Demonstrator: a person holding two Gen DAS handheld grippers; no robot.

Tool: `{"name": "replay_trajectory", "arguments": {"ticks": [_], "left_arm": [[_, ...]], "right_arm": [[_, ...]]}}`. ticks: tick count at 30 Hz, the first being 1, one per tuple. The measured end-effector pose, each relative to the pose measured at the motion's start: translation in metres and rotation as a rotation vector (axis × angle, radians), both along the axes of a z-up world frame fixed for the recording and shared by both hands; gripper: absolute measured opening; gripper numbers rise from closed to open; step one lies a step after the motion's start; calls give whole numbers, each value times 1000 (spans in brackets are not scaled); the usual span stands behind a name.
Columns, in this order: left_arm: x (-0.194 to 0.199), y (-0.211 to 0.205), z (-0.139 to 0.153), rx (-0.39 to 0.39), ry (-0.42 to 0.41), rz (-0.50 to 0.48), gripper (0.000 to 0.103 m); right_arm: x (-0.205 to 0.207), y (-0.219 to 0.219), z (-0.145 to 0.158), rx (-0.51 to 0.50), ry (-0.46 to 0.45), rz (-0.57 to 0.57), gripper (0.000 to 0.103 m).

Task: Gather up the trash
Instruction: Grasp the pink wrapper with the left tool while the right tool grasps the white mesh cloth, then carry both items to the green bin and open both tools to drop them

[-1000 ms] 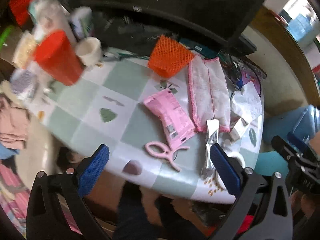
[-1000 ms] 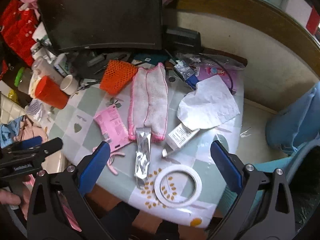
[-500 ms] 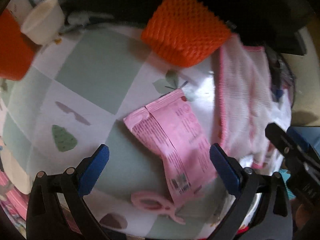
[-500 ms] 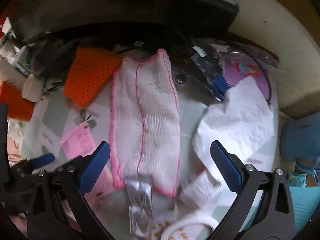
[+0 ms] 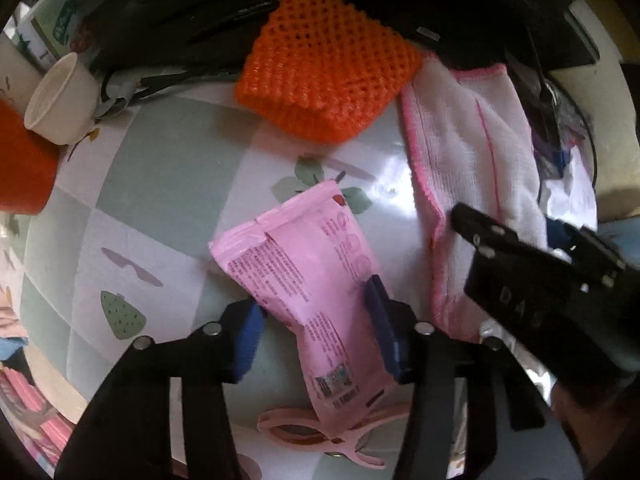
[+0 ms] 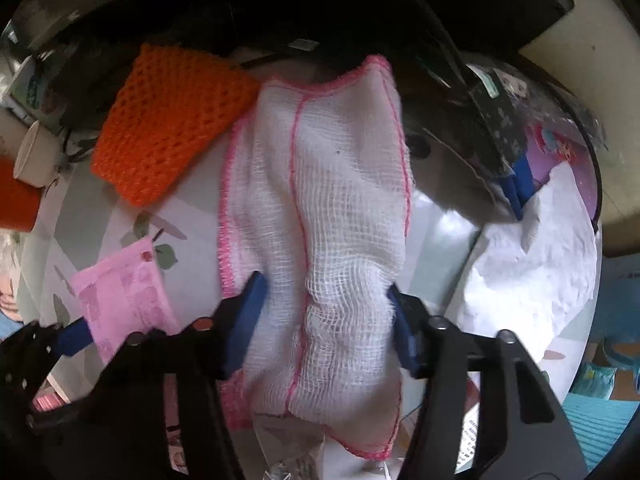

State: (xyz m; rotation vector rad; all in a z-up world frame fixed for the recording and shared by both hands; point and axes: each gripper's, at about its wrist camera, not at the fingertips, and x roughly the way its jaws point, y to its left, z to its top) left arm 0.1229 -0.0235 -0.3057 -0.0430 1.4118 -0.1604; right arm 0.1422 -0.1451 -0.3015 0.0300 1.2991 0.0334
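Observation:
A pink plastic wrapper (image 5: pixel 312 280) lies on the checked tablecloth; it also shows in the right wrist view (image 6: pixel 124 300). My left gripper (image 5: pixel 316 320) is closed partway around it, blue pads (image 5: pixel 246 332) touching both its sides. A white gauze cloth with pink edging (image 6: pixel 328 220) lies beside it, also in the left wrist view (image 5: pixel 472 168). My right gripper (image 6: pixel 324 320) pinches this cloth, which bunches up between the pads (image 6: pixel 248 312). The right gripper's body shows in the left wrist view (image 5: pixel 560 292).
An orange net sleeve (image 5: pixel 324 76) lies behind the wrapper. A white paper cup (image 5: pixel 60 104) and a red cup (image 5: pixel 20 168) stand at the left. A pink clip (image 5: pixel 320 436) lies under the wrapper's near end. Crumpled white paper (image 6: pixel 536 264) lies at the right. A dark monitor stands behind.
Both grippers came down to the table and narrowed from wide open. The left one closed around the pink wrapper, the right one around the white cloth, which bunched up.

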Motion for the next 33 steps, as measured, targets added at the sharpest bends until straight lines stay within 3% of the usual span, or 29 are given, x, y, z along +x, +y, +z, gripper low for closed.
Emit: {"name": "replay_trajectory", "arguments": {"ticks": [1,2,4,6,9,12,17,23,25,28,33], "left_arm": [[2,2,1,-19,5,1,40],[4,4,3,-34,5,2,36],[8,10,6,-60,0,0,29],[4,17,13,-93,-10,-7,20],[5,22,26,-125,-20,-12,16],[10,34,30,-146,-21,-3,16],[3,53,63,-183,-50,-4,16],[13,69,91,-217,-97,23,16],[10,96,108,-224,-113,29,16],[8,90,121,-232,-136,39,16],[1,91,145,-250,-157,47,16]], "right_arm": [[1,3,2,12,0,15,31],[1,4,3,13,4,20,16],[3,4,5,25,9,9,12],[4,1,11,47,4,-10,12],[4,-5,28,54,-29,-27,12],[-4,-14,48,77,-54,-40,12],[-25,-38,83,114,-84,-79,12],[-39,-47,122,148,-170,-117,12],[-42,-52,138,167,-224,-126,12],[-43,-57,154,183,-281,-135,12],[-52,-69,177,215,-300,-167,12]]}}
